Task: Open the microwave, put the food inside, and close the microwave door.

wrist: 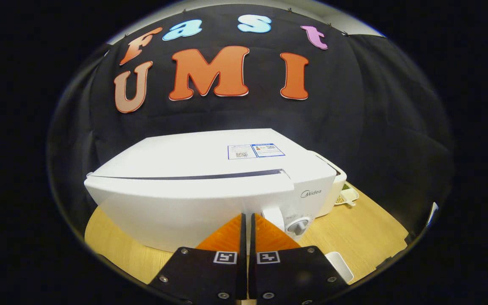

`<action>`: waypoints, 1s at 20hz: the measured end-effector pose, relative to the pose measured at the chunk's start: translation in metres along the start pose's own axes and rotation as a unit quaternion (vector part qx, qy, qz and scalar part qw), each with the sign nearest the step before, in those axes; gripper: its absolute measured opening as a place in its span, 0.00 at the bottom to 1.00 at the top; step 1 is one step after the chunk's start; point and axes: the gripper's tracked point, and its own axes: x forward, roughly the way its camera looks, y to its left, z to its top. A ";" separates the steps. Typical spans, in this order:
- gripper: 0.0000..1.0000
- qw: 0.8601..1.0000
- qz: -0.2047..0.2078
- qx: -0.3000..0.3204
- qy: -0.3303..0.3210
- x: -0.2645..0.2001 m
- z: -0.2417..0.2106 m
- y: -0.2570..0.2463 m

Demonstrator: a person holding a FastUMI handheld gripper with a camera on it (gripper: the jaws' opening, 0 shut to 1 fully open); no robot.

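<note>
From the gripper view, your gripper sits low and close to the front of the white microwave, its two orange fingers clenched together with just a thin slit between them and nothing held. The tips point at the door near its right edge, just left of the door handle and the round knob on the control panel. The door looks fully closed, its top seam running unbroken across the front, so you are at the very first step: opening the microwave. The food appears to be the small white tray with something greenish and tan in it, lying on the wooden table to the right of the microwave, near its far side; what it holds is too small to tell. Another white dish lies on the table just right of your fingers, close to you. For the next move you will likely need to spread the fingers, shift slightly right to catch the handle, and pull the door toward you and out, leaving room for it to swing before you reach for the tray
</note>
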 end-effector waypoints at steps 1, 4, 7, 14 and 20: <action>0.01 1.000 0.006 -0.014 -0.010 0.000 0.001 0.000; 0.01 0.999 0.024 -0.032 -0.016 0.001 0.000 0.006; 0.02 0.999 0.045 -0.018 -0.008 0.014 -0.002 0.008; 0.11 0.994 0.076 -0.043 -0.069 -0.026 0.049 -0.001; 0.52 0.982 0.097 -0.031 -0.157 -0.099 0.169 -0.032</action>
